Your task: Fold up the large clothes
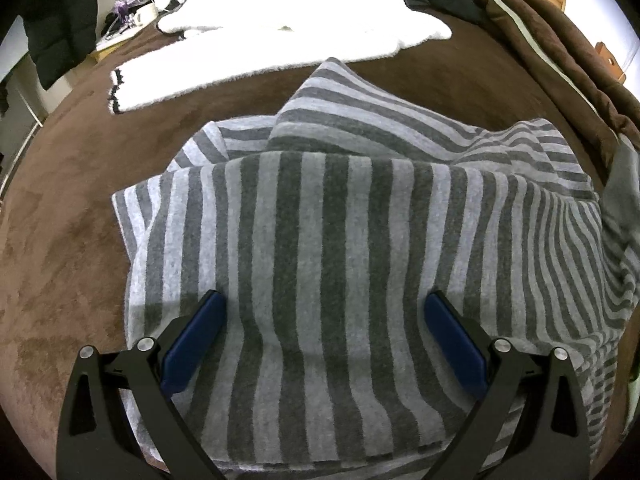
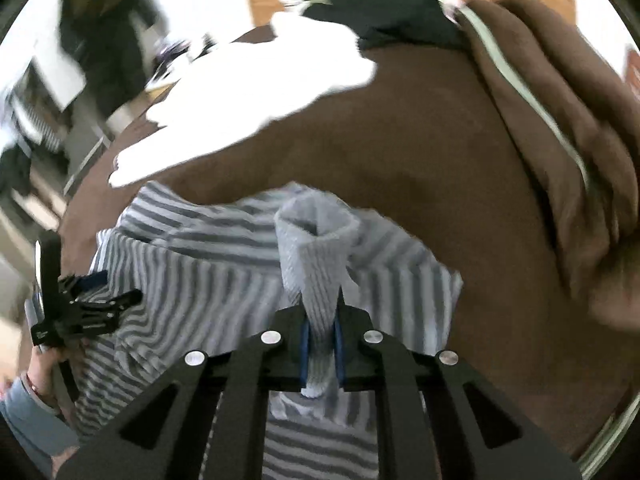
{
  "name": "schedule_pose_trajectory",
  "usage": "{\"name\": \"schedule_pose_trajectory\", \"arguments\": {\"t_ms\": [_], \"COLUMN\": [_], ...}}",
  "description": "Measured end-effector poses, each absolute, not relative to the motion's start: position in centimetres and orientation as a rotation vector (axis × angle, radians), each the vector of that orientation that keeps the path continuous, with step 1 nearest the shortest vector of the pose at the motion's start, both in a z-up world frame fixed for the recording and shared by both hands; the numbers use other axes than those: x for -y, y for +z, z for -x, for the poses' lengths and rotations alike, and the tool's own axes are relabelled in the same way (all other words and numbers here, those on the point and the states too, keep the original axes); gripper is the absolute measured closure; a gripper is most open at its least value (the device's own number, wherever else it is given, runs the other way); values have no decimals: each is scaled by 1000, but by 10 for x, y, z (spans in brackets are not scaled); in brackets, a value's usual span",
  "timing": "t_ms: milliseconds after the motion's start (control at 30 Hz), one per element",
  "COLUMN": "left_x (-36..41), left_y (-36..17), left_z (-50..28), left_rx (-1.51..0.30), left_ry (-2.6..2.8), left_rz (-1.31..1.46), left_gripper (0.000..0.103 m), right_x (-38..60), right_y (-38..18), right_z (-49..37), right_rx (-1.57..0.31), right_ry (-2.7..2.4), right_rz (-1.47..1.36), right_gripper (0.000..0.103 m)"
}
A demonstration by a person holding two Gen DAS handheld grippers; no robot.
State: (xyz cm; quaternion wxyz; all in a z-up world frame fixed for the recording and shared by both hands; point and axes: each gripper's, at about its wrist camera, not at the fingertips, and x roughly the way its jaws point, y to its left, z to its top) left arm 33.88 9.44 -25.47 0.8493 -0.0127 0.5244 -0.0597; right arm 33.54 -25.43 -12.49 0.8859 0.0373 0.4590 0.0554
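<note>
The striped top (image 1: 320,240) lies partly folded on the brown bed (image 1: 60,240), a white garment (image 1: 260,52) spread beyond it. It looks like soft, thick knit — limp, not slippery, likely to sag and drag its lower layers if lifted by one point, so a cuff, hem or corner is the best hold. The right gripper (image 2: 320,356) has its fingers clenched on the ribbed cuff (image 2: 316,248), which stands up out of them above the body of the top; this view is blurred. The left gripper (image 1: 324,344) points steeply down over the near folded panel, fingers spread wide and grasping nothing; whether their tips press the cloth I cannot tell.
</note>
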Motion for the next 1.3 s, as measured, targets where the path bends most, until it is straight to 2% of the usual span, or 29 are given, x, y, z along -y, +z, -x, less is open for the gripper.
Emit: {"name": "schedule_pose_trajectory", "arguments": {"t_ms": [133, 367, 433, 467, 500, 533, 633, 767, 833, 867, 900, 933, 1000, 1300], "left_x": [-97, -97, -96, -96, -95, -96, -96, -95, -95, -96, -96, -96, -97, -98], "left_y": [-254, -254, -254, -253, -253, -252, -248, -246, -247, -246, -246, -247, -248, -252], "left_z": [-335, -333, -332, -332, -331, -331, -331, -329, -327, -326, -325, -324, -324, -329], "left_rx": [-1092, -1099, -1098, -1099, -1103, -1110, -1124, -1126, -1127, -1124, -1120, -1117, -1108, -1053], "left_ry": [-112, -101, -95, -93, -93, -93, -95, -98, -98, -98, -98, -99, -98, -72], "left_rz": [20, 13, 5, 6, 10, 13, 13, 5, 13, 16, 18, 19, 27, 8], "left_gripper": [6, 6, 6, 6, 6, 6, 6, 7, 7, 7, 7, 7, 7, 5], "right_x": [289, 329, 335, 340, 343, 346, 359, 359, 353, 347, 343, 341, 334, 330], "right_y": [-165, -204, -202, -198, -192, -183, -170, -173, -182, -190, -196, -200, -200, -168], "right_z": [-318, -288, -283, -279, -275, -271, -278, -309, -323, -329, -332, -334, -331, -329], "right_rx": [-996, -1026, -1011, -987, -958, -921, -876, -909, -961, -1004, -1035, -1057, -1039, -877], "right_ry": [53, 46, 60, 64, 66, 73, 87, 106, 114, 108, 106, 111, 113, 84], "right_rz": [-199, -425, -479, -506, -519, -530, -569, -553, -528, -494, -467, -451, -414, -364], "right_gripper": [91, 77, 60, 38, 25, 24, 24, 26, 38, 47, 65, 72, 78, 83]}}
